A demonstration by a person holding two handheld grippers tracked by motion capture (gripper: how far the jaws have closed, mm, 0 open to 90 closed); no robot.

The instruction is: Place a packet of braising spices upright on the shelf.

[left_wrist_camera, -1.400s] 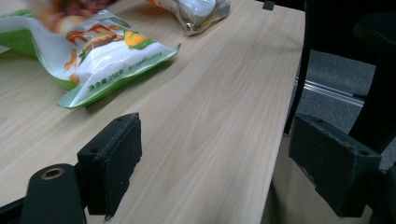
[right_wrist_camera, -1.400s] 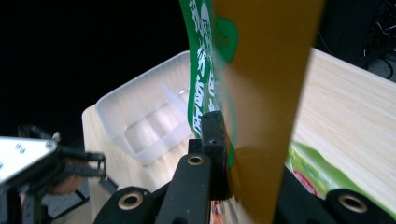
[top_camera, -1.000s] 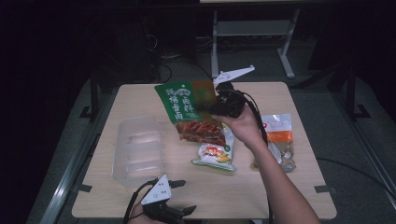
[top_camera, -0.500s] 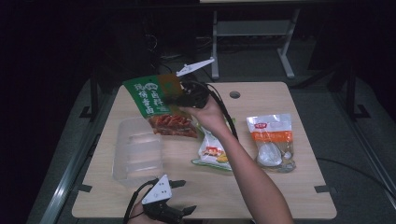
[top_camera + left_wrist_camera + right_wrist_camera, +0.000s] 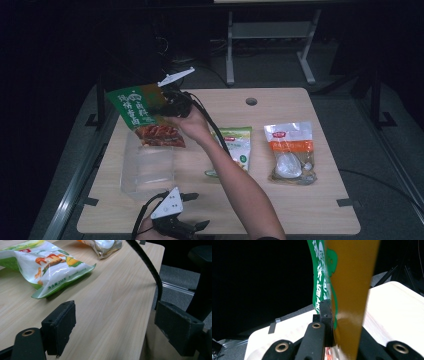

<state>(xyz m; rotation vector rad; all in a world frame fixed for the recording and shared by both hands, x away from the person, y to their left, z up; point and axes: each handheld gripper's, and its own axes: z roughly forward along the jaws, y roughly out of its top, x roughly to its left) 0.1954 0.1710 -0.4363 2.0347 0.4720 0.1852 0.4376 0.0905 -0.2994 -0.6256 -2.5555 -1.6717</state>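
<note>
My right gripper (image 5: pixel 164 103) is shut on a green snack bag (image 5: pixel 134 111) with white characters and a red food picture. It holds the bag tilted in the air above the far end of a clear plastic container (image 5: pixel 147 169) at the table's left. In the right gripper view the jaws pinch the green bag (image 5: pixel 321 277) edge-on, with its gold back (image 5: pixel 352 285) facing right. My left gripper (image 5: pixel 197 210) rests open at the table's front edge, and in its own view nothing lies between its wide-apart jaws (image 5: pixel 122 322).
A green-and-white corn snack bag (image 5: pixel 238 145) (image 5: pixel 50 267) lies mid-table beside the person's right forearm. An orange-and-white clear pouch (image 5: pixel 290 150) (image 5: pixel 105 245) lies to the right. A black cable (image 5: pixel 150 267) crosses the table edge. A round hole (image 5: pixel 251 101) sits near the far edge.
My right gripper has carried the green bag leftward from the table's middle to above the clear container, uncovering the corn bag. The left gripper has stayed put.
</note>
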